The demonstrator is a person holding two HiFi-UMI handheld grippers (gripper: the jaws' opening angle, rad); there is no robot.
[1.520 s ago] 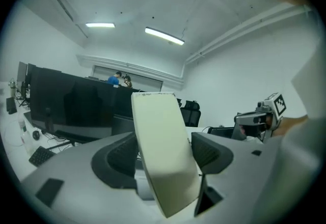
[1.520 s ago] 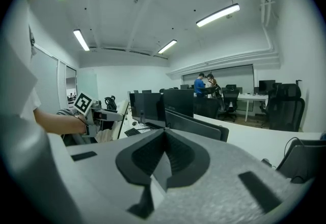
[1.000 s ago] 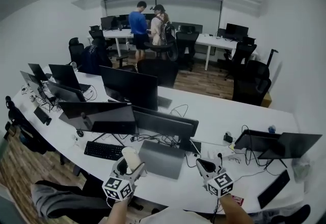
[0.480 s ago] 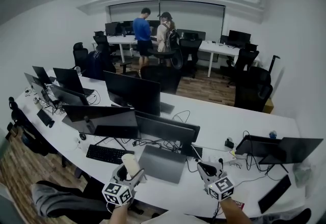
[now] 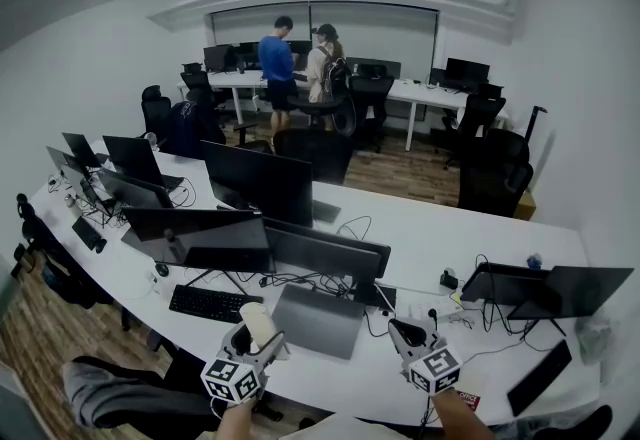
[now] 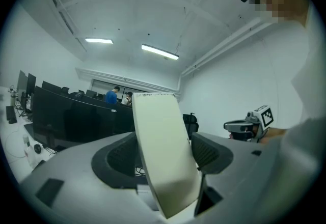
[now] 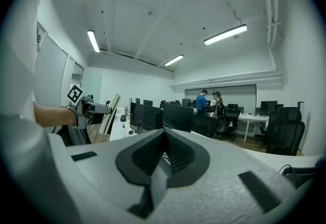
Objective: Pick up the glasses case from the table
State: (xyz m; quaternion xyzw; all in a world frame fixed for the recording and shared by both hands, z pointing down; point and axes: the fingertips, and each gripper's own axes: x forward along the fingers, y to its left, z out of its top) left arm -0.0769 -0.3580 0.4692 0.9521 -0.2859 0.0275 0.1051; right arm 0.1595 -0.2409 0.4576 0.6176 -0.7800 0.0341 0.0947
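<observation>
Our left gripper [image 6: 165,156] pinches the cream glasses case [image 6: 162,141] between its pads, and the case stands at a slant out of the jaws. Our right gripper [image 7: 164,156] has its jaws pressed together with nothing in them. In the head view the case sits in the gripper over the near edge of the surface [image 5: 430,228], in front of the grey laptop [image 5: 318,320], apparently off it. We judge the pick-up done; all that is left is keeping the hold secure.
</observation>
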